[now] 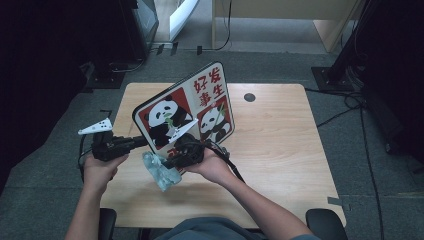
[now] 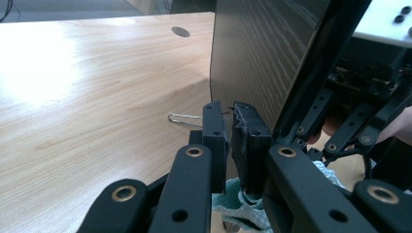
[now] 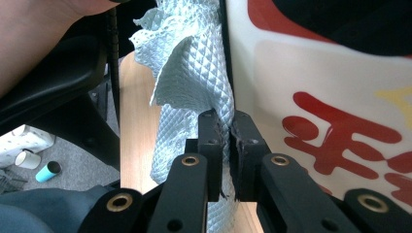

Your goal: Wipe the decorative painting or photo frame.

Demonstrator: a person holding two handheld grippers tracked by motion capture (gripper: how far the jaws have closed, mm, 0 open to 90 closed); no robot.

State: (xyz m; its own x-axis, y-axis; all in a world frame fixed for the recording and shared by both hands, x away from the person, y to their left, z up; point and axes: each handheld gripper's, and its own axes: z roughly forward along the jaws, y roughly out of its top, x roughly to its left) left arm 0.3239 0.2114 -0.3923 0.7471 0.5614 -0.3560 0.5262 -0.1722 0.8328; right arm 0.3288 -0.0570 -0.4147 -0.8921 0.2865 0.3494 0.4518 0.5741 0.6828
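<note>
A panda-printed board (image 1: 200, 100) with red characters is held tilted up above the table. My left gripper (image 1: 142, 141) is shut on its lower left edge. In the left gripper view the jaws (image 2: 229, 114) clamp that edge, and the board's dark wood-grain back (image 2: 262, 53) rises to the right. My right gripper (image 1: 167, 162) is shut on a light blue quilted cloth (image 1: 160, 172), which hangs below the board's bottom corner. In the right gripper view the jaws (image 3: 226, 121) pinch the cloth (image 3: 189, 73) right beside the printed face (image 3: 316, 87).
The wooden table (image 1: 280, 150) has a round cable hole (image 1: 249, 97) behind the board. A thin metal wire loop (image 2: 182, 118) lies on the tabletop just left of my left jaws. Cables and dark furniture ring the table on the grey floor.
</note>
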